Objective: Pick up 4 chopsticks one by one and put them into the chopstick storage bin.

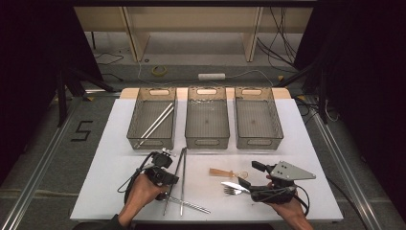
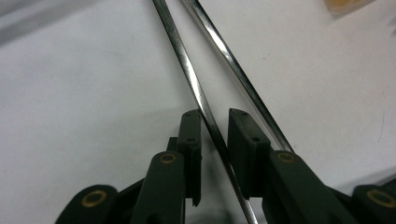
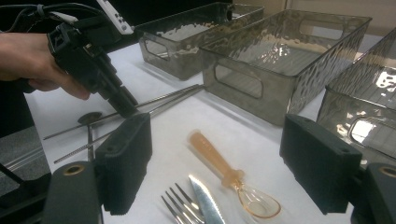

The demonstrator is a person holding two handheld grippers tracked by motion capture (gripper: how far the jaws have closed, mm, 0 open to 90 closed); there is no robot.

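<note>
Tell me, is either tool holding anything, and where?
The left tool straddles one metal chopstick mid-length; whether it grips is unclear. The right tool is open, empty.

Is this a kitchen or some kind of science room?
Probably a lab or test room, not a kitchen. A white table stands on a grey floor with loose cables behind it, dark curtains hang at the sides, and three clear bins are lined up for sorting cutlery.

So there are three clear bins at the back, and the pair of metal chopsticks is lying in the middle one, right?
Not quite. The three clear bins are there, but the pair of metal chopsticks lies in the left bin, not the middle bin, which holds nothing I can make out. The high view shows this.
</note>
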